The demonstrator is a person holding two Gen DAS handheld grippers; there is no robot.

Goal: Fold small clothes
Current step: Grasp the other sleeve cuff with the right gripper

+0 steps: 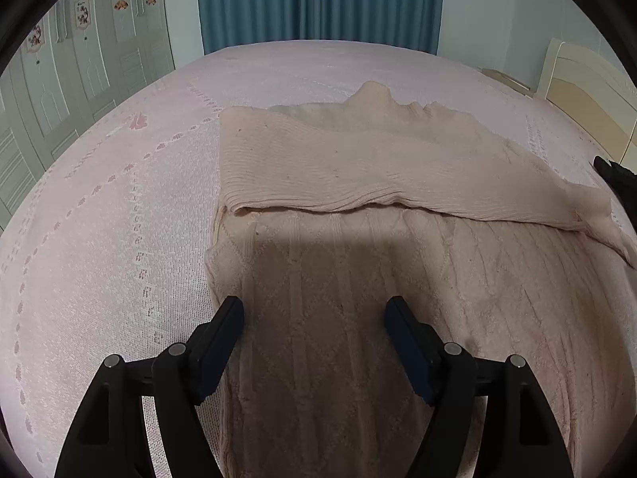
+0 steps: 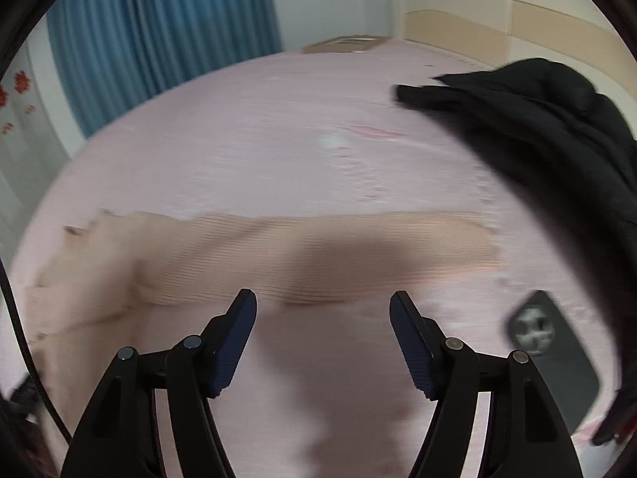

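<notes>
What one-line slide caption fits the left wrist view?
Open left tongs hover over a partly folded beige knit sweater on a pink bedspread.

Dim even light; right view motion-blurred, left sharp; fisheye edges dark.

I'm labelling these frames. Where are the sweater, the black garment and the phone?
sweater [image 1: 342,167]: left wrist view, folded-over ribbed part.
black garment [image 2: 557,127]: right wrist view, its middle.
phone [image 2: 557,366]: right wrist view, its dark back.
</notes>
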